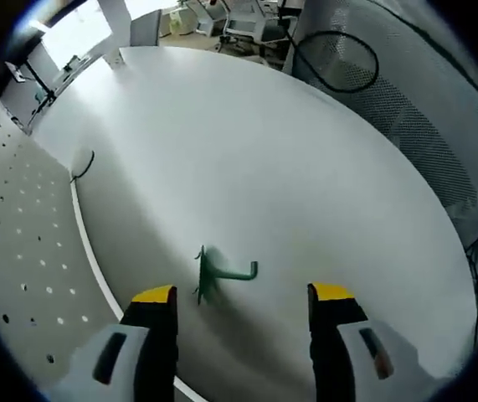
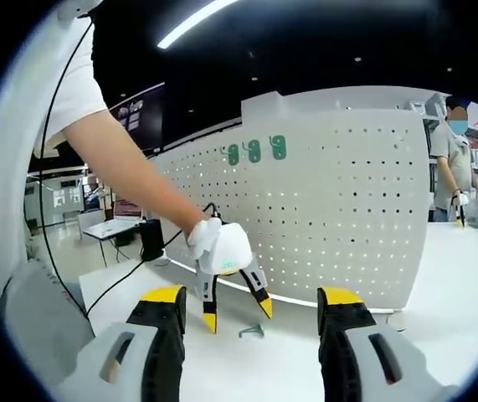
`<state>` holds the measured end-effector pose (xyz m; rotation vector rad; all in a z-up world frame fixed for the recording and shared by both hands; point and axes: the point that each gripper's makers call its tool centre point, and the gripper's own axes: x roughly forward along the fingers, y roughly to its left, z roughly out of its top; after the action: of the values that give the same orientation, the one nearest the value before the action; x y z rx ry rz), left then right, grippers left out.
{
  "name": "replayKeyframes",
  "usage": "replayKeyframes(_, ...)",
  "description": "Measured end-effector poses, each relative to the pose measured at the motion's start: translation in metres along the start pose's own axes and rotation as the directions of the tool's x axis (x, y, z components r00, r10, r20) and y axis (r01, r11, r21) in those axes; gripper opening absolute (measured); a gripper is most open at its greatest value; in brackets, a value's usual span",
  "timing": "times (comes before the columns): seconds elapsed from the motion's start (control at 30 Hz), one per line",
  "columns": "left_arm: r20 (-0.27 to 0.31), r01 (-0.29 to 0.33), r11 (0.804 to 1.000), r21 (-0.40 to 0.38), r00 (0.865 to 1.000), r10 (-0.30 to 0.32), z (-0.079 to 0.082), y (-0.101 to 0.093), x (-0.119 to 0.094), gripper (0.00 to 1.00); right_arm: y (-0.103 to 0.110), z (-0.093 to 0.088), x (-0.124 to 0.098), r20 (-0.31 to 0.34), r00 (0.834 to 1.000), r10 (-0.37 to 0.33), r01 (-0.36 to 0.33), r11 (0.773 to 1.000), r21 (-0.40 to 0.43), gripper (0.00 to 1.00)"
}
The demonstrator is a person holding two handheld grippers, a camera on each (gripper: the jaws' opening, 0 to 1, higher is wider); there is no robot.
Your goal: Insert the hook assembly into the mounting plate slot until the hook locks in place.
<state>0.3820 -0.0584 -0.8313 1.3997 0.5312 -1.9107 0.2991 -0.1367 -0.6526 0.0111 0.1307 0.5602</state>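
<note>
White tabletop [image 1: 247, 159] is stretching across the left gripper view, with a pegboard [image 1: 12, 251] running along its edge on the left side of the picture and office chairs [image 1: 247, 21] standing far behind. A black cable [image 1: 339, 60] is looping over a grey perforated panel [image 1: 427, 126] at the upper right. The left gripper [image 1: 243, 295] is hovering with its yellow-tipped jaws spread wide and nothing between them. A green hook [image 1: 222, 272] is lying flat on the table just ahead of the jaws, nearer the left one, touching neither.

Dark ceiling with a light strip [image 2: 201, 18] is hanging over the right gripper view. The pegboard [image 2: 331, 209] is standing upright on the table [image 2: 289, 352], and three green hooks [image 2: 255, 151] are sitting in a row near its top. The right gripper [image 2: 251, 306] is holding its jaws released and well apart, grasping nothing. Beyond them the left gripper [image 2: 237, 314], held in a person's hand [image 2: 219, 245], is pointing down with its jaws apart above the loose hook [image 2: 252, 332], which is lying on the table in front of the board. Another person [image 2: 456, 167] is standing at the far right
</note>
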Motion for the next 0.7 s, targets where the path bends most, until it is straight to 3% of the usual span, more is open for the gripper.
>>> replayKeyframes(0.37, -0.011, 0.079, 0.997, -0.011, 0.997, -0.079, -0.0002, 0.0, 0.0042, 0.65, -0.0021, -0.0006, -0.0001, 0.002, 1.0, -0.004, 0.004, 1.0, 0.005, 0.61)
replayKeyframes(0.7, -0.007, 0.081, 0.997, -0.002, 0.997, -0.081, 0.0002, 0.0029, 0.0035, 0.6, -0.0025, -0.0001, 0.0, 0.005, 1.0, -0.004, 0.004, 1.0, 0.009, 0.61)
